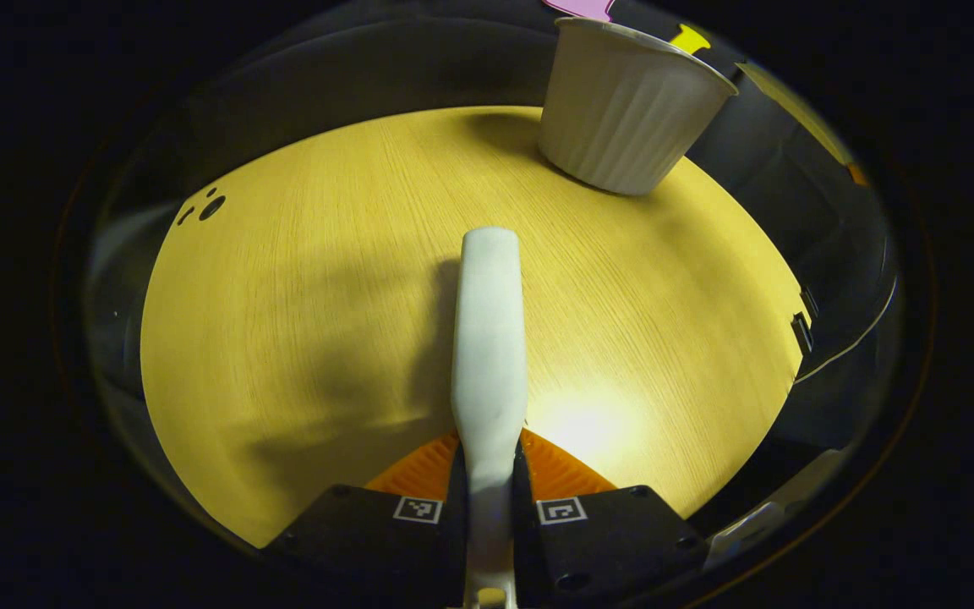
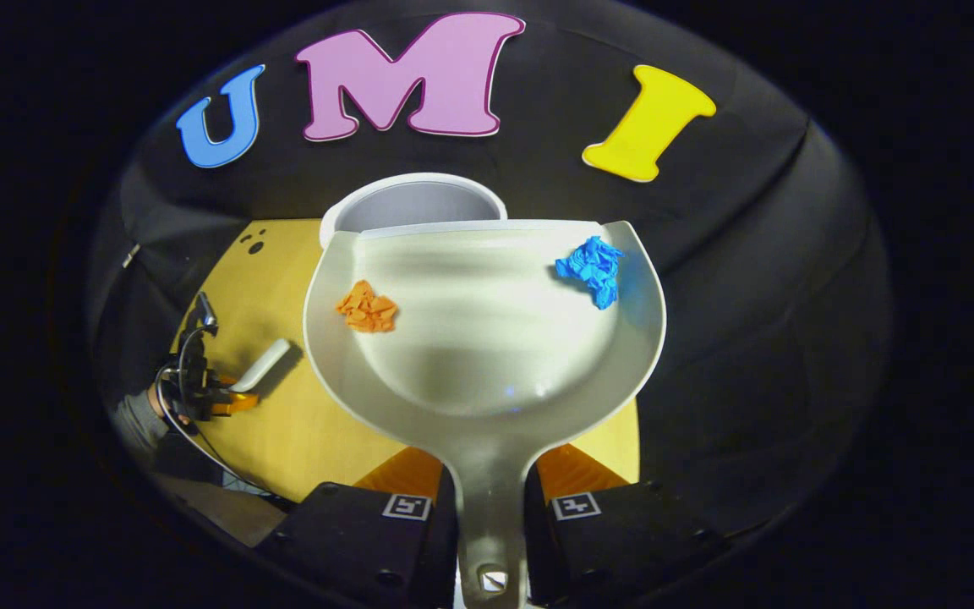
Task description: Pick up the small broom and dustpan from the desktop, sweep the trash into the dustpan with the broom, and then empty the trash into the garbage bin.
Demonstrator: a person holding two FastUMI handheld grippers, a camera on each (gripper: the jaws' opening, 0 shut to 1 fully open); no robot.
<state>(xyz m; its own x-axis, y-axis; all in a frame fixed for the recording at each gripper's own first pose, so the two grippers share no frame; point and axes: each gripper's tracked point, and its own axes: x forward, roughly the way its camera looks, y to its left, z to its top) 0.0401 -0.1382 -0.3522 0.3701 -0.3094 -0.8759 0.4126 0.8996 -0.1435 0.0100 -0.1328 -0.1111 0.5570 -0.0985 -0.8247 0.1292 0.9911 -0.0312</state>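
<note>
Right gripper [image 2: 491, 507] clamps the dustpan [image 2: 487, 338] handle; its far lip touches the bin [image 2: 413, 203] rim. Left gripper [image 1: 489, 507] pinches the broom [image 1: 489, 338].

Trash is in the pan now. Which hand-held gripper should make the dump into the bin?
Right. Its hand-held gripper grips the dustpan holding both paper scraps, its lip at the garbage bin. The left grips the broom.

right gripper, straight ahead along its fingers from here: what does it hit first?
Likely the white bin. The right gripper is shut on the dustpan handle, and the pan's front lip sits at the bin's rim, with the orange scrap and blue scrap inside. Whether lip and rim touch is unclear.
</note>
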